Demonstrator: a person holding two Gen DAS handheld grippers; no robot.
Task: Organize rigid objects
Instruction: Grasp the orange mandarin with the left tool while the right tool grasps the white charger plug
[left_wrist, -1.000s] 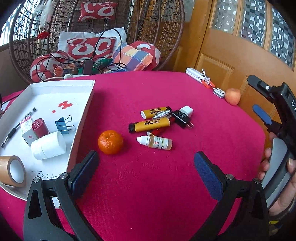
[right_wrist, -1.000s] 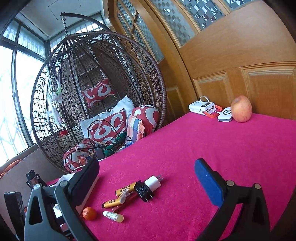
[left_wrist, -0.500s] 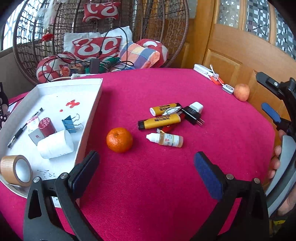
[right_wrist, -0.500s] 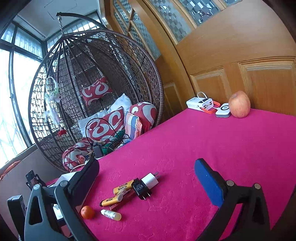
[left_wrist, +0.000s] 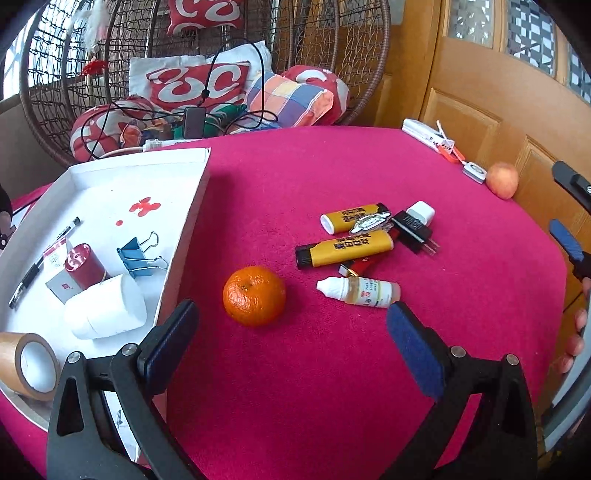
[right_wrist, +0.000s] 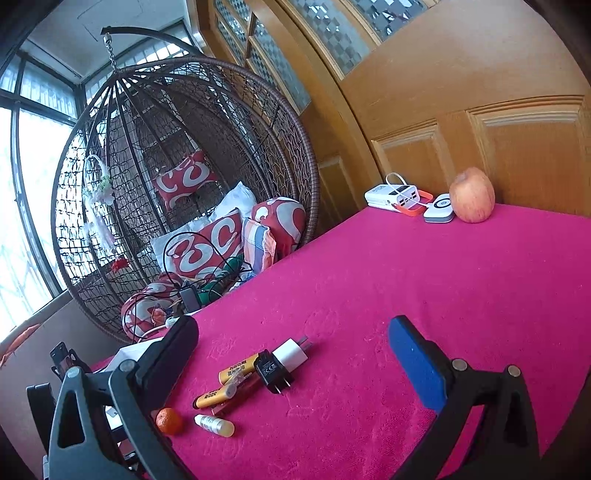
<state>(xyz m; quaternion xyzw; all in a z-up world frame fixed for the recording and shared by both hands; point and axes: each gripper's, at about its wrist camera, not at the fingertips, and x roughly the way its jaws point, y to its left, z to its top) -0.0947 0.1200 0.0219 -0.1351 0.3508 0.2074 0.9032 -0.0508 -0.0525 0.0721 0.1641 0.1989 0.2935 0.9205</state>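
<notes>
On the pink tablecloth lies a cluster: two yellow lighters (left_wrist: 347, 248), a red lighter (left_wrist: 364, 263), a black plug (left_wrist: 413, 229), a white plug (left_wrist: 422, 212) and a small dropper bottle (left_wrist: 358, 292). An orange (left_wrist: 254, 295) sits to their left. My left gripper (left_wrist: 291, 343) is open just short of the orange and the bottle, holding nothing. The white tray (left_wrist: 184, 236) to the left holds a tape roll (left_wrist: 26, 365), a white bottle (left_wrist: 105, 312), a blue binder clip (left_wrist: 138, 254) and a pen. My right gripper (right_wrist: 295, 354) hovers open and empty over the plugs (right_wrist: 280, 363).
An apple (right_wrist: 472, 195), a power bank (right_wrist: 393, 195) and a small white device (right_wrist: 439, 213) sit at the table's far edge by the wooden door. A hanging wicker chair (right_wrist: 184, 184) with cushions and cables stands behind the table. A hand's fingers (left_wrist: 576, 332) show at the right edge.
My left gripper has come closer to the orange and the cluster, which now look larger. The right gripper's view has tilted only slightly. Both stay open.
</notes>
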